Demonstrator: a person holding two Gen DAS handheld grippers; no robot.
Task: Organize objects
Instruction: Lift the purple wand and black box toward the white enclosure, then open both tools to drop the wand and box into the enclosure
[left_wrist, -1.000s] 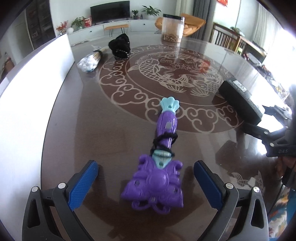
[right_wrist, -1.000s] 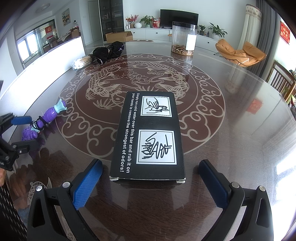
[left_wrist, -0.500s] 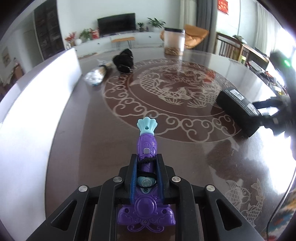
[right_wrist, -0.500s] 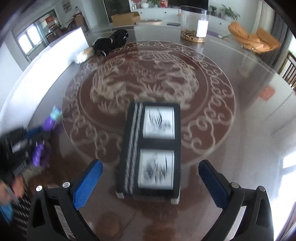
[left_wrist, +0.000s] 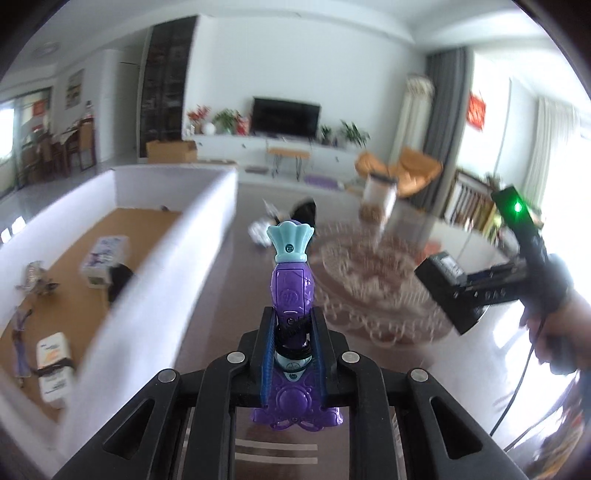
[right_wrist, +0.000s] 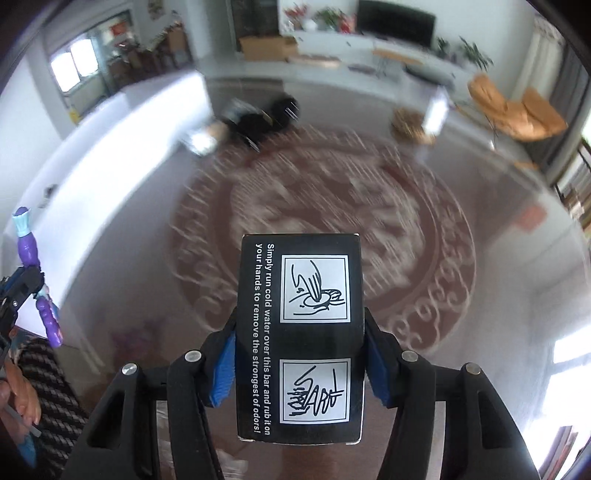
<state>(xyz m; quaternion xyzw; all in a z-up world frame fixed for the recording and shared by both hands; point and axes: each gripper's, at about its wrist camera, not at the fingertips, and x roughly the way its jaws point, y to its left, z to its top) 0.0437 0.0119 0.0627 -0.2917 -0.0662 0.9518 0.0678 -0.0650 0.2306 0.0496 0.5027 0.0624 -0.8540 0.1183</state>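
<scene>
Left wrist view: left gripper (left_wrist: 293, 360) is clenched on the purple toy (left_wrist: 291, 295), blue pads pinching its narrow waist where a black band wraps it. Grip sits at the thinnest section, so the flared purple base stays behind the pads and the teal fan tip points forward; probably the only spot narrow enough for a secure pinch. Toy is clear of the table (left_wrist: 221, 302), carried in the air. The white-walled box (left_wrist: 177, 258) lies to the left with a brown floor and several small packages already inside, so my read is that's the drop target. No legible writing on the toy, only small embossed round marks. Right hand (left_wrist: 554, 332) is visible at the right edge with the black box (left_wrist: 443, 288).

Right wrist view: right gripper (right_wrist: 299, 363) has its jaws closing across the short width of the black box (right_wrist: 299, 332), pads pressing both long sides. Box is off the table, its far end sticking out forward. Gripping across the narrow dimension makes sense, since the length likely wouldn't fit between the jaws. Top face reads "Simply run cold water over this bar and rub it on your hands to remove the strongest of odors!", beside two white line-drawing panels. No brand name visible. Left gripper with the toy shows at the far left edge.
</scene>
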